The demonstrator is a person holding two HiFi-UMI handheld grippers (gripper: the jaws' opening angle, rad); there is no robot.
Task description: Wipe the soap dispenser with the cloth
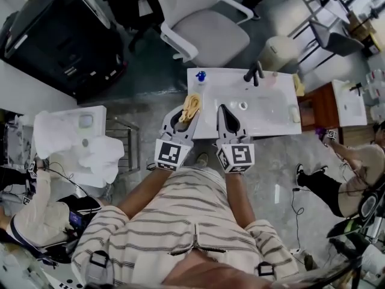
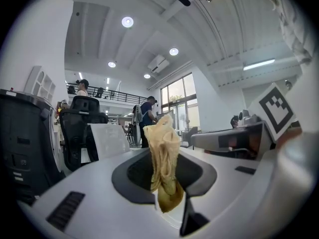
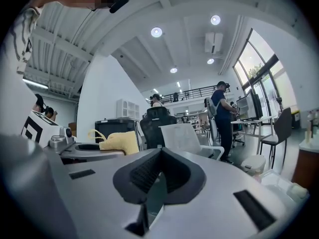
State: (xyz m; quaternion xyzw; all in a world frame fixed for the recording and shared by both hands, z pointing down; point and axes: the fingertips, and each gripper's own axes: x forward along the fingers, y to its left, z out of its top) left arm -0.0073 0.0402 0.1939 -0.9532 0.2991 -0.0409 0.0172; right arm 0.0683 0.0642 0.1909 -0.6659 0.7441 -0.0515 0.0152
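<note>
My left gripper (image 1: 187,114) is shut on a yellow cloth (image 1: 192,105), which stands bunched up between its jaws (image 2: 162,153). Beside it my right gripper (image 1: 222,109) is shut with nothing in it; its dark pads (image 3: 149,176) meet. Both grippers point level, held up over the near edge of a white sink counter (image 1: 274,122). A small soap dispenser with a blue top (image 1: 200,76) stands at the counter's far left corner, apart from both grippers. From the right gripper view the cloth (image 3: 119,142) shows at the left.
A black faucet (image 1: 254,73) and a yellow sponge (image 1: 299,86) are on the counter. Behind it stand a white office chair (image 1: 207,32) and a pale bin (image 1: 280,50). A white basin unit (image 1: 78,140) is at the left. People sit at both sides.
</note>
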